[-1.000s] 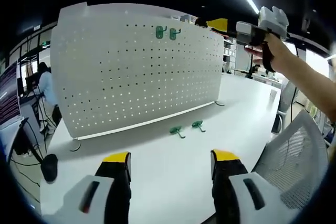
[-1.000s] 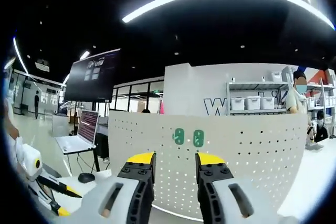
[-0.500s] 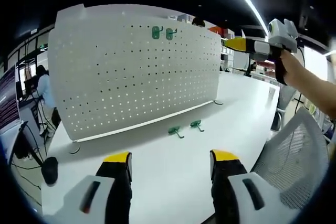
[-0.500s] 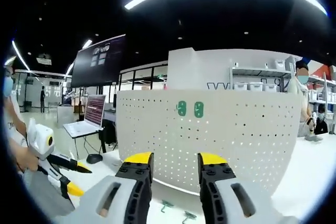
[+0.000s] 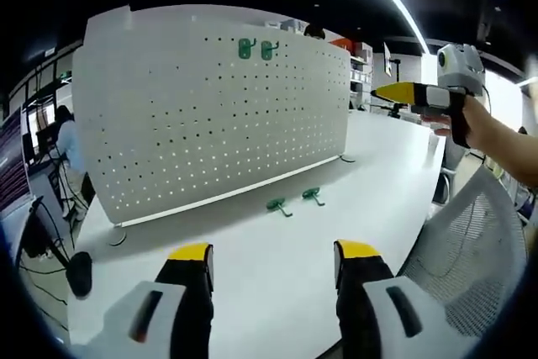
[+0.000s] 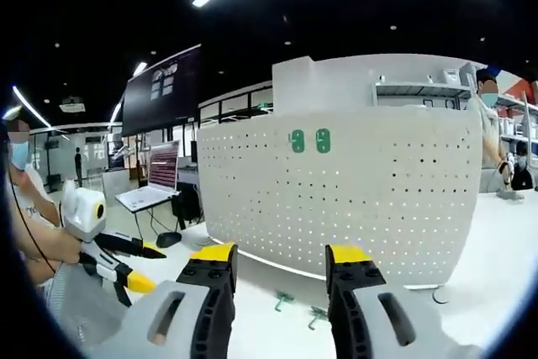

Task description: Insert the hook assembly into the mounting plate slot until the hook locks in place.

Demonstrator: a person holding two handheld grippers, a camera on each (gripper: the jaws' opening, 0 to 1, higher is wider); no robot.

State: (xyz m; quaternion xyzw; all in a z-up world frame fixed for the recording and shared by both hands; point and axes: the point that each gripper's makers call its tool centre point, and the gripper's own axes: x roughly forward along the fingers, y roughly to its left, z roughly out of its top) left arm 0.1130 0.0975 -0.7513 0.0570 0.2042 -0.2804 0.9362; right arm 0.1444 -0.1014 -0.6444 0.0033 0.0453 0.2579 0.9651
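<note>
A white pegboard (image 5: 210, 115) is standing upright on the white table (image 5: 277, 266), curving across the middle of the left gripper view. Two green hooks are already sitting in its holes near the top edge, side by side at about 12 o'clock: one (image 5: 245, 48) and its neighbour (image 5: 268, 50) just beside it. Two more green hooks are lying loose on the table in front of the board's foot, one (image 5: 277, 206) close to the other (image 5: 313, 197), apart from the board.

The left gripper (image 5: 273, 254) is hovering low over the near table edge, its yellow-tipped jaws standing wide apart and gripping nothing. At 2 o'clock in that view the right gripper (image 5: 395, 92) is being held up in a hand (image 5: 458, 119), off to the side of the board; its jaws are standing apart with nothing between them.

In the right gripper view the jaws are rising from 6 o'clock, facing the board (image 6: 353, 191), with the mounted pair (image 6: 310, 141) at 12 o'clock and the loose hooks (image 6: 284, 298) between the jaw tips. A mesh chair (image 5: 466, 250) is standing at 4 o'clock in the left gripper view.
</note>
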